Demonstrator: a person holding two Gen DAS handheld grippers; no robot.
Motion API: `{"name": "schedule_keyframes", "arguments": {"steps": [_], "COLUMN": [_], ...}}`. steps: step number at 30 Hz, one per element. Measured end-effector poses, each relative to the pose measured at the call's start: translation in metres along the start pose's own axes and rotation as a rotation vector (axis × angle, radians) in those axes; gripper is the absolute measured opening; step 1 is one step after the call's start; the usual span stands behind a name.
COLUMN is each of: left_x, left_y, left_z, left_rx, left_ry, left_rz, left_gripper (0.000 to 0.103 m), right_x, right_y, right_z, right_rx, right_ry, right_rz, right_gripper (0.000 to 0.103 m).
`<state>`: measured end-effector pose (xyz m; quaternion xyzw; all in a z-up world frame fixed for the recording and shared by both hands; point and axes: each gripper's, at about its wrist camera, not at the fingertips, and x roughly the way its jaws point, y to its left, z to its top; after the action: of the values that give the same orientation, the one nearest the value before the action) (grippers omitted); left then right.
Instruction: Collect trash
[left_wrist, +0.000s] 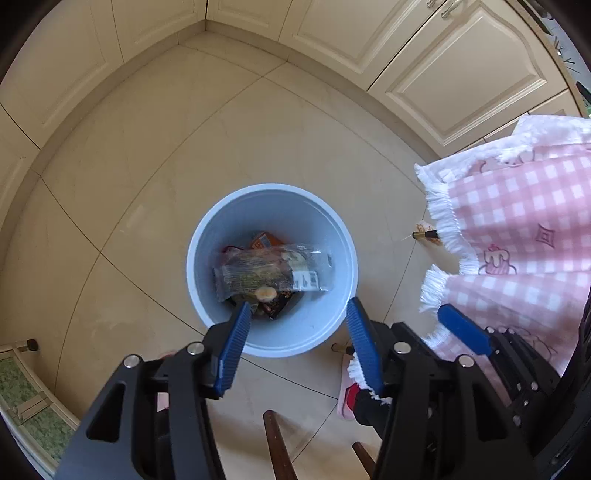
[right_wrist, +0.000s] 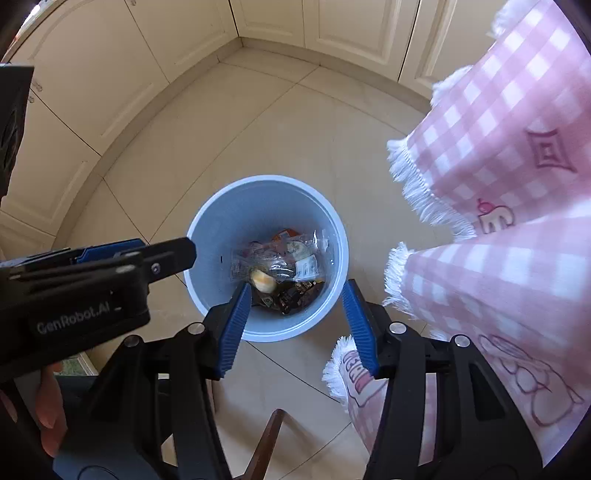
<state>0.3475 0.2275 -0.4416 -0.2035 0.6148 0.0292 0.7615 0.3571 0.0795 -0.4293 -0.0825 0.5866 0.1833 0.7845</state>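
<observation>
While both claws point down at the floor, nothing sits between their blue fingers. Up close, the left gripper (left_wrist: 299, 314) has its jaws apart and holds nothing. The right gripper (right_wrist: 295, 299) is spread wide too, and its jaws are bare. From the right wrist view, a hand (right_wrist: 48, 406) wraps the black handle of the left tool. A pink checked cloth (right_wrist: 498, 184) with white fringe hangs just beside the right claw.

Below the claws stands a round blue bin (left_wrist: 332, 229) on the pale tiled floor (left_wrist: 147, 203). Inside it lies the trash (left_wrist: 273, 269): a clear plastic wrapper on top, some dark and orange packets under it, and a small yellow lump that may be food. Farther off, cream cupboard doors (left_wrist: 443, 66) meet in a corner.
</observation>
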Motion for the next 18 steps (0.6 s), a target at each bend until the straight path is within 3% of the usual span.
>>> {"name": "schedule_keyframes", "arguments": {"steps": [6, 10, 13, 15, 18], "left_x": [-0.041, -0.085, -0.124, -0.157, -0.203], "left_y": [0.002, 0.005, 0.002, -0.009, -0.022], "left_z": [-0.017, -0.03, -0.043, -0.057, -0.074], "left_rx": [0.006, 0.012, 0.031, 0.094, 0.129], "left_ry": [-0.075, -0.166, -0.249, -0.34, -0.437], "left_rz": [0.037, 0.096, 0.142, 0.229, 0.258], "left_gripper": [0.057, 0.057, 0.057, 0.057, 0.06], "right_x": [-0.041, -0.078, -0.11, -0.132, -0.178], "right_y": [0.006, 0.02, 0.028, 0.031, 0.033], "right_z": [-0.003, -0.012, -0.02, -0.025, -0.038], "right_rx": [-0.023, -0.06, -0.09, -0.098, -0.105], "right_ry": [-0.057, -0.118, -0.16, -0.191, -0.246], "right_rz": [-0.001, -0.019, -0.034, -0.033, -0.036], "right_gripper": [0.054, 0.055, 0.058, 0.059, 0.061]}}
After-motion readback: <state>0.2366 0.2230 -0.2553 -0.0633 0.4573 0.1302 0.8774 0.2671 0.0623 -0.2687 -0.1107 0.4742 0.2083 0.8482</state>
